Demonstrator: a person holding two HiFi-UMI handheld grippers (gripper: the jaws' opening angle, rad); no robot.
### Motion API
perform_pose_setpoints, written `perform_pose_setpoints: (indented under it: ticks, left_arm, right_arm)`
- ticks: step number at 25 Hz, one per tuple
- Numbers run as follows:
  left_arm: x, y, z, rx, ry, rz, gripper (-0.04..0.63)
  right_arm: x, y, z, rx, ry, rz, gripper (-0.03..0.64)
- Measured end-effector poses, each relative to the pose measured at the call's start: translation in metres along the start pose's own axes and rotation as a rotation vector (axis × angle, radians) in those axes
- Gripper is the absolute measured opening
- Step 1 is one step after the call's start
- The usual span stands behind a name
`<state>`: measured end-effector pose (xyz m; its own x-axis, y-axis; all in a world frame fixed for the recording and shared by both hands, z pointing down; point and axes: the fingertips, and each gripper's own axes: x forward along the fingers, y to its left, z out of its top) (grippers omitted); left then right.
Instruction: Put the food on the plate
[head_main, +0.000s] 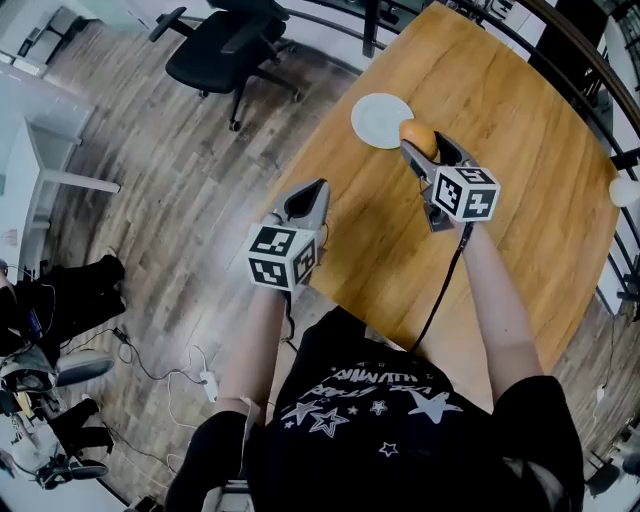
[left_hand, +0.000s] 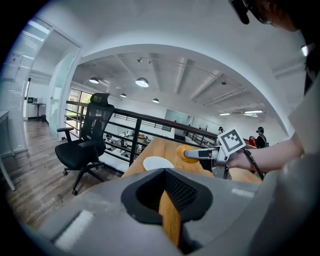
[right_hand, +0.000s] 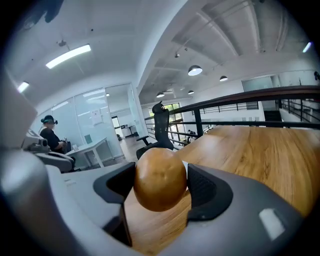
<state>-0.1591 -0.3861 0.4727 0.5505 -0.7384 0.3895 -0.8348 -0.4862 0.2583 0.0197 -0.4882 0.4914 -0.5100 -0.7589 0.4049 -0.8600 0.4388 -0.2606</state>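
Observation:
A round golden-brown piece of food is held above the wooden table, and my right gripper is shut on it, one pad on each side. It hangs just right of a small white plate, near the plate's rim. The plate has nothing on it. The left gripper view shows the plate, the food and the right gripper ahead. My left gripper is shut with nothing in it and is held over the table's near left edge.
A black office chair stands on the wood floor beyond the table's left edge. A dark railing runs along the table's far side. A white round object sits at far right. Cables lie on the floor.

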Motion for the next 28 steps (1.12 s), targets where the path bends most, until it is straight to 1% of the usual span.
perform_pose_setpoints:
  ticks: [4, 8, 10, 16, 22, 28]
  left_arm:
    - [0.010, 0.018, 0.003, -0.015, 0.008, -0.004, 0.002]
    - [0.018, 0.031, -0.001, -0.029, 0.020, -0.014, 0.002]
    - [0.022, 0.037, -0.002, -0.032, 0.025, -0.016, 0.002]
    - [0.035, 0.056, -0.006, -0.058, 0.039, -0.002, 0.002]
    - [0.044, 0.064, -0.010, -0.074, 0.055, -0.004, 0.002]
    - [0.053, 0.064, -0.017, -0.087, 0.067, -0.004, 0.002]
  right_arm:
    - [0.030, -0.004, -0.004, -0.092, 0.018, -0.055, 0.331]
    - [0.055, -0.006, -0.013, -0.124, 0.035, -0.092, 0.331]
    - [0.067, -0.006, -0.017, -0.159, 0.045, -0.107, 0.331]
    - [0.097, -0.006, -0.022, -0.291, 0.032, -0.149, 0.331]
    - [0.110, -0.009, -0.032, -0.316, 0.059, -0.171, 0.331]
    - [0.118, -0.013, -0.034, -0.341, 0.045, -0.180, 0.331]
